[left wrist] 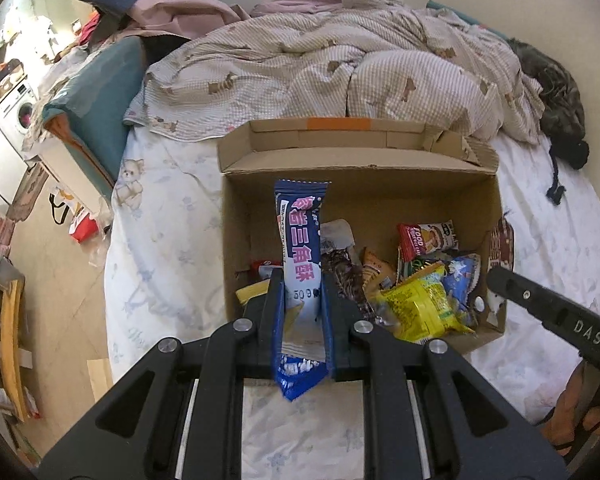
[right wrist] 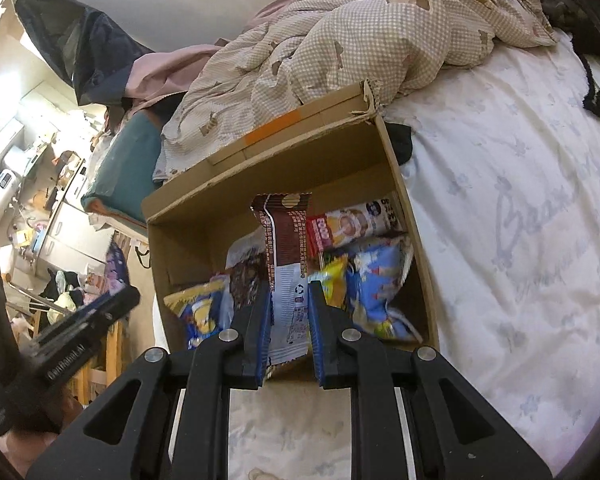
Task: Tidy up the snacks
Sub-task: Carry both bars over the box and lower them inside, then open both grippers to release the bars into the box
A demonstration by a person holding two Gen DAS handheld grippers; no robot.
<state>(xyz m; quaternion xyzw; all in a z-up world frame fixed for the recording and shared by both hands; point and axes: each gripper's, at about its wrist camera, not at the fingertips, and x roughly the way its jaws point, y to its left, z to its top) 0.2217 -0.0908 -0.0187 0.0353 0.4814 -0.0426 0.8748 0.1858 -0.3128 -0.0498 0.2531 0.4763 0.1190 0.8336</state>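
An open cardboard box (left wrist: pixel 496 208) (right wrist: pixel 416 216) sits on the bed and holds several snack packets. My left gripper (left wrist: pixel 302 280) is shut on a blue and white snack packet (left wrist: pixel 300 240) that stands upright just above the box's near left part. My right gripper (right wrist: pixel 287 292) is shut on a brown and white snack packet (right wrist: pixel 285 248), held over the near edge of the box. In the box lie a yellow packet (left wrist: pixel 420 308), a red packet (left wrist: pixel 428 238) (right wrist: pixel 352 226) and a light blue packet (right wrist: pixel 380 280). The right gripper's body shows at the right of the left wrist view, and the left gripper's body at the left of the right wrist view.
A rumpled checked duvet (left wrist: pixel 340 64) (right wrist: pixel 360 32) lies behind the box. A teal pillow (left wrist: pixel 99 104) sits at the bed's left edge. White printed sheet (right wrist: pixel 520 220) spreads to the right of the box. Cluttered floor and a washing machine (left wrist: pixel 19 114) lie to the left.
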